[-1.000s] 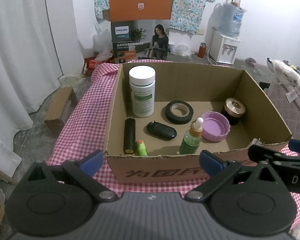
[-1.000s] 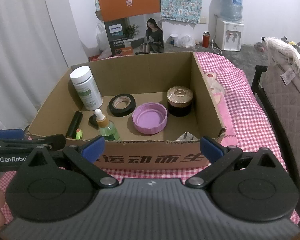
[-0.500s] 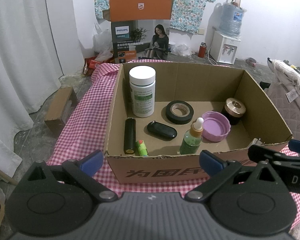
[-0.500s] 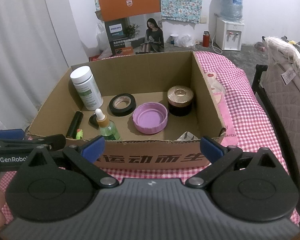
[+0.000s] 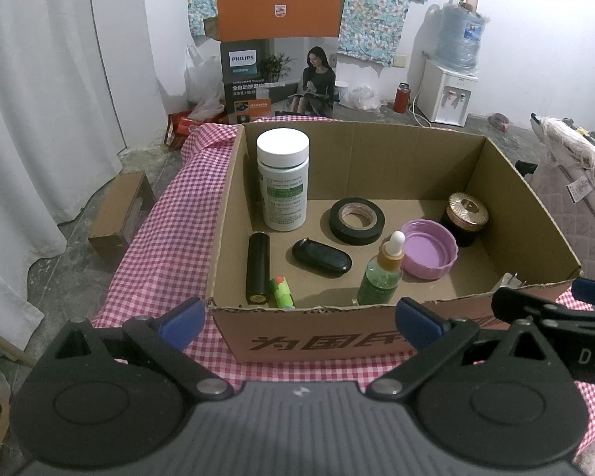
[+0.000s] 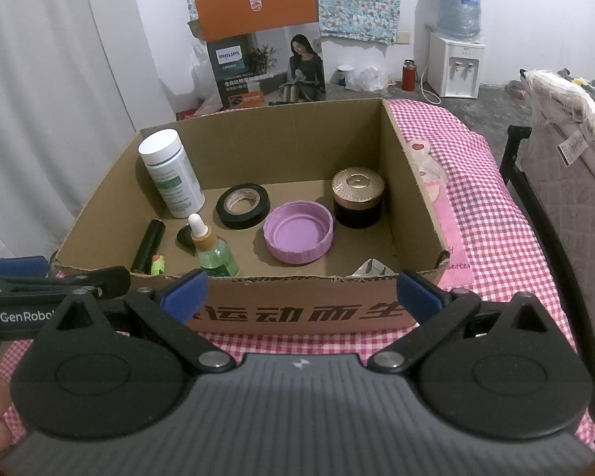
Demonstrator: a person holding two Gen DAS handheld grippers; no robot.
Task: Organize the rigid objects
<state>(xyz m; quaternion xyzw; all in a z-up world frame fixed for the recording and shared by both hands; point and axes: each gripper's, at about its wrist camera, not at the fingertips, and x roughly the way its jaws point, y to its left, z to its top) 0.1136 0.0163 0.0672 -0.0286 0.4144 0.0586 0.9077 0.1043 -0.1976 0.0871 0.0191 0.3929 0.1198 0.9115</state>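
An open cardboard box (image 5: 321, 343) (image 6: 297, 317) stands on a red checked cloth. It holds a white pill bottle (image 5: 283, 184) (image 6: 171, 177), a black tape roll (image 5: 357, 220) (image 6: 243, 205), a purple lid (image 5: 429, 248) (image 6: 298, 232), a gold-capped dark jar (image 5: 466, 218) (image 6: 357, 196), a green dropper bottle (image 5: 380, 273) (image 6: 212, 250), a black oval case (image 5: 321, 257), a black cylinder (image 5: 258, 267) (image 6: 148, 246) and a small green item (image 5: 282, 291). My left gripper (image 5: 299, 317) and right gripper (image 6: 301, 291) hang open before the box's front wall, both empty.
A Philips carton (image 5: 279, 51) stands behind the box. A water dispenser (image 5: 450, 91) is at the back right. A small wooden box (image 5: 119, 214) sits on the floor at left. A quilted chair (image 6: 567, 182) is to the right. White curtains (image 5: 39, 99) hang at left.
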